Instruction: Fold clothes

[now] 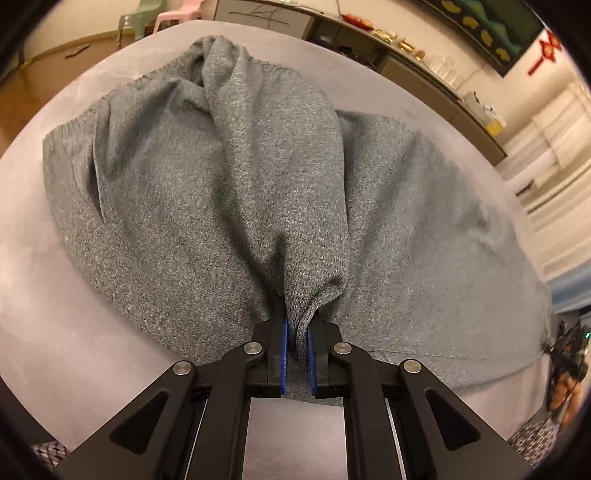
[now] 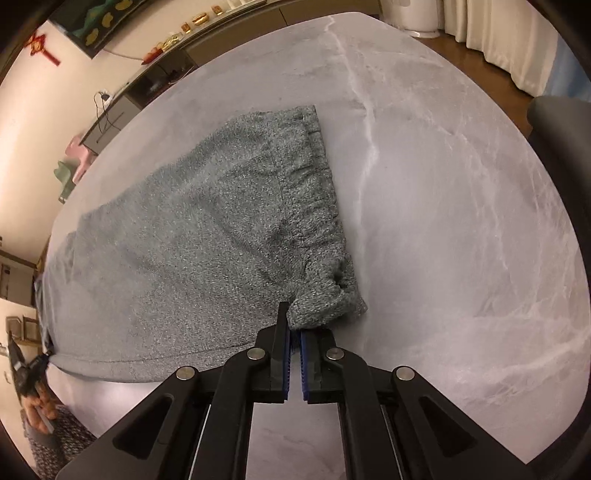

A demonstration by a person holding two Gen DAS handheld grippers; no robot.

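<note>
Grey knitted trousers (image 1: 207,177) lie spread on a grey marble-look table (image 1: 55,295). In the left wrist view my left gripper (image 1: 297,332) is shut on a bunched fold of the trousers, pulled up into a ridge that runs away over the flat cloth. In the right wrist view the trousers (image 2: 192,236) lie flat with the gathered waistband (image 2: 321,192) on the right. My right gripper (image 2: 295,339) is shut on the near corner of the waistband. The other gripper shows small at the left edge, held by a hand (image 2: 35,398).
Bare tabletop (image 2: 461,221) stretches to the right of the waistband. A dark chair back (image 2: 554,122) stands at the right edge. A long cabinet (image 1: 424,70) with small items runs along the wall. Pastel plastic chairs (image 1: 159,18) stand beyond the table.
</note>
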